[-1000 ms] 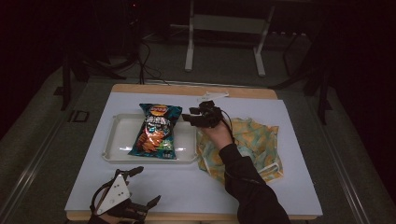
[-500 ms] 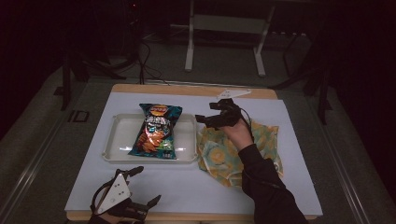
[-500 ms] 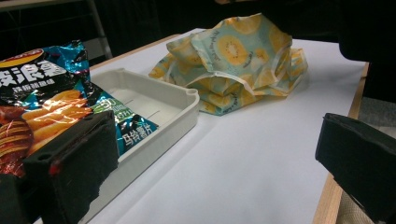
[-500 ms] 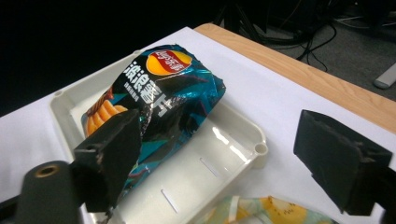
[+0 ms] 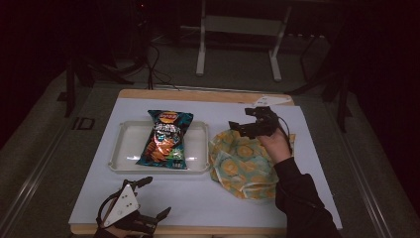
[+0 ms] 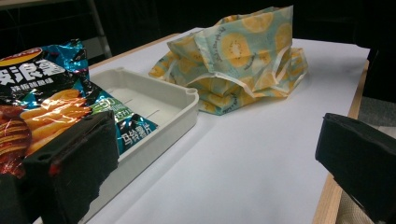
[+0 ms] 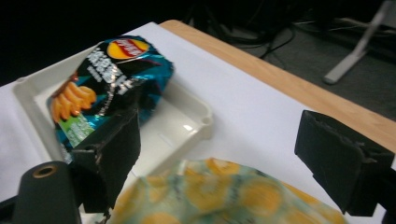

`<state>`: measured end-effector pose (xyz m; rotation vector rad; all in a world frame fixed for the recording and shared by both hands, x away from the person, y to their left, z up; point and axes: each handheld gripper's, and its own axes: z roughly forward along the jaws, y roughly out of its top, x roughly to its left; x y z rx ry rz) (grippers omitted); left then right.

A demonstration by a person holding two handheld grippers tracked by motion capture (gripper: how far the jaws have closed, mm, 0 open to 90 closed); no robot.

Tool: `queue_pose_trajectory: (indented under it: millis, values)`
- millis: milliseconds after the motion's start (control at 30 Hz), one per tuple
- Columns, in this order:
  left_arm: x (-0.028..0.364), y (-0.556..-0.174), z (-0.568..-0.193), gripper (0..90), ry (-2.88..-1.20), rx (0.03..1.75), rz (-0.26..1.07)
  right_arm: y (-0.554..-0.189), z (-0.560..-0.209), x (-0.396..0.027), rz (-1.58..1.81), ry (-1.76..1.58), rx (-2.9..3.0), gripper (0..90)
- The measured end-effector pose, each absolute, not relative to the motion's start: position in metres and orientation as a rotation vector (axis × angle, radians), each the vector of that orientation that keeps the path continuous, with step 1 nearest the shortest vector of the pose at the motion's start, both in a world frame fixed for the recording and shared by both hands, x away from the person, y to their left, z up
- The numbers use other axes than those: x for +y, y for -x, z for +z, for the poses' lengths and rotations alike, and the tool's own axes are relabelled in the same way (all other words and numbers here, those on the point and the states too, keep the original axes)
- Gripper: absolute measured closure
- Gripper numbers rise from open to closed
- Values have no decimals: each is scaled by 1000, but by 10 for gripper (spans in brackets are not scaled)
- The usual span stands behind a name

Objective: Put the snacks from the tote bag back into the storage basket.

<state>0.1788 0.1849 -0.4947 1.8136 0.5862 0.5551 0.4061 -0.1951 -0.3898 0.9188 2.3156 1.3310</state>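
Note:
A blue crisp bag [image 5: 166,139] [image 6: 42,100] [image 7: 100,77] lies in a white tray [image 5: 126,148] [image 6: 154,100] [image 7: 187,121] at the table's middle left. A crumpled cloth bag with a yellow fruit print [image 5: 242,163] [image 6: 238,60] [image 7: 224,193] lies right of the tray. My right gripper [image 5: 242,126] hovers above the cloth bag's far edge, open, nothing between its jaws. My left gripper [image 5: 151,198] rests at the near left table edge, open and empty, pointing toward the tray.
White paper [image 5: 208,198] covers the wooden table [image 5: 198,95]. A small white object [image 5: 270,100] lies at the far right edge. Beyond the table stand a metal frame [image 5: 237,44] and cables on a dark floor.
My right gripper has moved right and slightly back, from beside the crisp bag's top to above the cloth bag. The left gripper has stayed put.

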Motion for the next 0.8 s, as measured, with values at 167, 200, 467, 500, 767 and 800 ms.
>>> queue_pose_trajectory:
  millis: [167,200,467,500,767,800]
  values:
    - [184,-179,-495,1,-1812,587,553,-401,-386,-222,1336,-966,2258,144]
    - [185,-179,-495,1,-1811,588,553,-399,-386,-227,1328,-971,2248,144]
    - [184,-179,-495,1,-1817,588,554,-389,-387,-270,1313,-1033,2163,145]
    - [184,-179,-495,1,-1815,588,554,-388,-389,-274,1305,-1041,2159,145]
    - [183,-180,-495,1,-1814,593,550,-374,-407,-305,1294,-1089,2086,145]
    - [183,-180,-495,1,-1814,593,550,-372,-409,-308,1284,-1091,2076,145]
